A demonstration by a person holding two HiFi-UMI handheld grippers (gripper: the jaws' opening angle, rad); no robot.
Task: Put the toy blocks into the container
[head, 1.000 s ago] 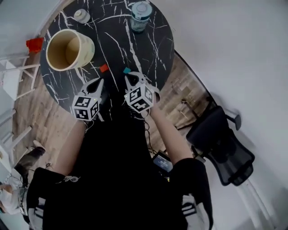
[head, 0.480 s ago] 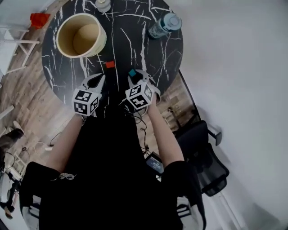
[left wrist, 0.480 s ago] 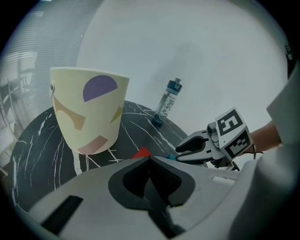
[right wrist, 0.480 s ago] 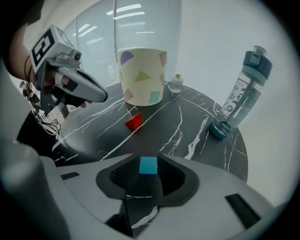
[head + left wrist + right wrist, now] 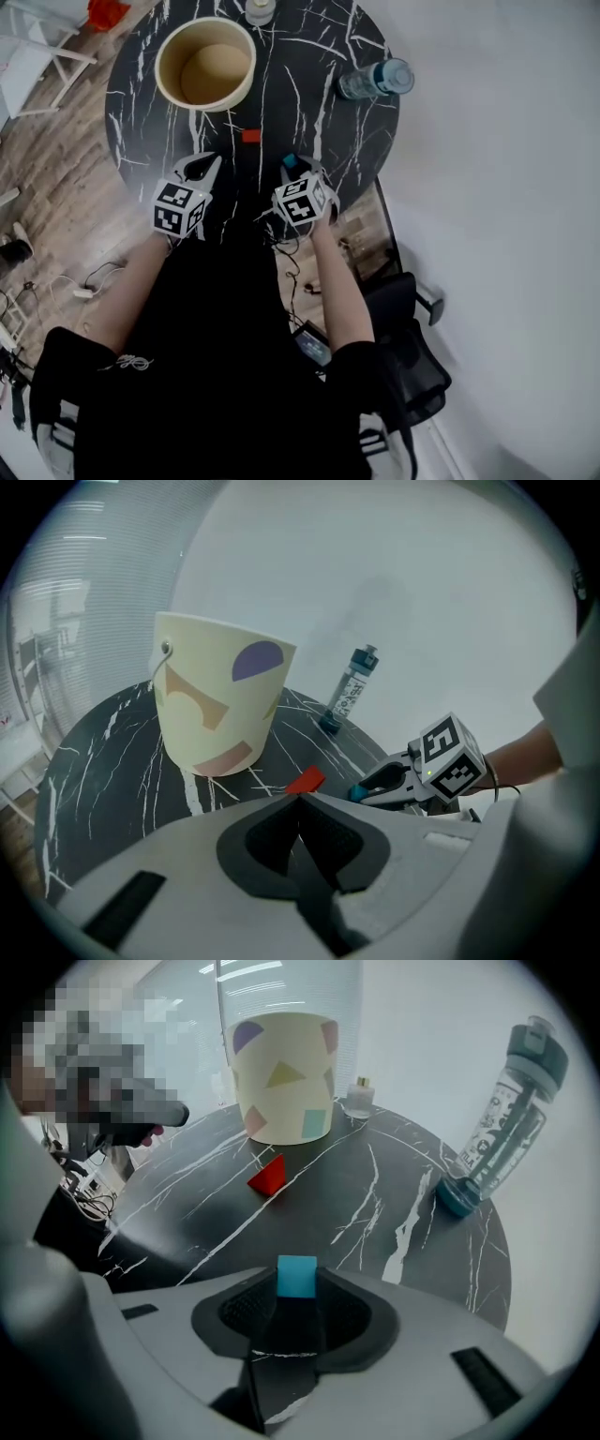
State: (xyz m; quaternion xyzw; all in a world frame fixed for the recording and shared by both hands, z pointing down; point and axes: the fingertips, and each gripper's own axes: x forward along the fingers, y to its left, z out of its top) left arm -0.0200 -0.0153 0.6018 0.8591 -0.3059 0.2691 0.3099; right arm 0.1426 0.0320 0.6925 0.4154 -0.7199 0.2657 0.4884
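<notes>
The right claw (image 5: 296, 1288) is standing apart now. Its jaws have just been opening, and the blue block (image 5: 296, 1274) is sitting right between the tips, still down on the black table (image 5: 375, 1194). From the head view, a second ago that block was lying ahead of the claw, and now the tips are straddling it. I'm reading that as the approach finishing and the pick-up about to begin, with the squeeze not yet made.

The block is looking like a plain cube, so it has no long axis to line up. One flat face is pointing back at the claw and its side faces are lying square to the jaws, which should give an easy pinch.

The left claw (image 5: 298, 803) is staying pressed together and holding nothing, its tip aiming towards the red block (image 5: 306, 781). That one is sitting further in on the table as a wedge with its peak up. Its long axis I'm not able to call.

Beyond both, the bucket (image 5: 281, 1082) is waiting upright and open-mouthed, well apart from either block, with no block showing inside it.
</notes>
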